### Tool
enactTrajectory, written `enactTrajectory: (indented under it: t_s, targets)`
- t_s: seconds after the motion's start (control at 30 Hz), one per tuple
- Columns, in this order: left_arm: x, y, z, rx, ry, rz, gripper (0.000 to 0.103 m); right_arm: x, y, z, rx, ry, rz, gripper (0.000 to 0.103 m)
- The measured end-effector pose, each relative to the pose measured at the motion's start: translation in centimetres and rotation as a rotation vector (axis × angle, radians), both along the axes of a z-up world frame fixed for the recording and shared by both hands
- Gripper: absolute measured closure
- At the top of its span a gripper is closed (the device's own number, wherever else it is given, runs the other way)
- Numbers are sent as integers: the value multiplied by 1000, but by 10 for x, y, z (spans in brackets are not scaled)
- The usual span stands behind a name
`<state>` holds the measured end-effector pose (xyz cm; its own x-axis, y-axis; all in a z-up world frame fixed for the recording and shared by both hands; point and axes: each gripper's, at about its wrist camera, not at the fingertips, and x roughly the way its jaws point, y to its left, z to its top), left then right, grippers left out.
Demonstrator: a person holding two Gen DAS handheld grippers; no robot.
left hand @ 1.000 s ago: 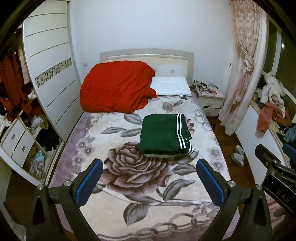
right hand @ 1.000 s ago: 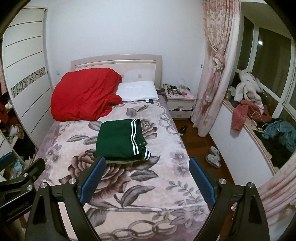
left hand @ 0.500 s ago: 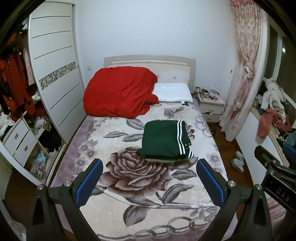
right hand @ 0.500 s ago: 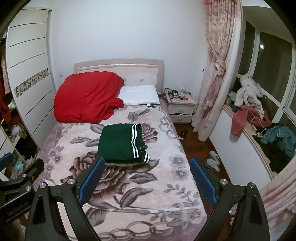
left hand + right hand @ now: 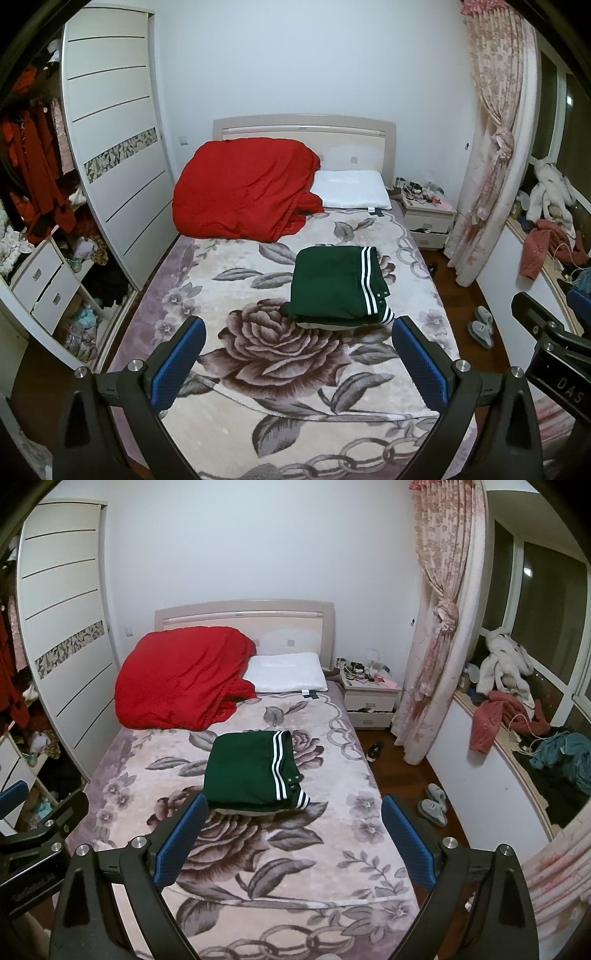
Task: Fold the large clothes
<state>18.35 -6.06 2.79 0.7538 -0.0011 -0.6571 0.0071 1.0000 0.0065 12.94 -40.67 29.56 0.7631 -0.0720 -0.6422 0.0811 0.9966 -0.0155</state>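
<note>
Left tool point(image 5: 297, 354), right tool point(image 5: 291, 834): black frames, blue-padded fingers point(image 5: 177, 363), silver screws

home bedroom | bed with floral plush blanket point(image 5: 280, 354), beige headboard point(image 5: 303, 129), white pillow point(image 5: 351, 188), crumpled red duvet point(image 5: 243, 192) | white sliding-door wardrobe point(image 5: 114, 147) with hanging clothes | cluttered nightstand point(image 5: 371, 696) | pink floral curtain point(image 5: 439, 609) | grey slippers point(image 5: 432, 803) on wood floor

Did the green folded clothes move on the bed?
No. The green folded clothes lie on the same rose of the blanket; only the cameras backed away.
</note>
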Motion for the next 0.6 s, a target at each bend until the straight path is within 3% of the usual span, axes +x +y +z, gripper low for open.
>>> enactTrajectory:
  t_s: [0.6]
  targets:
    - [6,1,2,10,-11,0,0,7,-2,1,11,5,4,5]
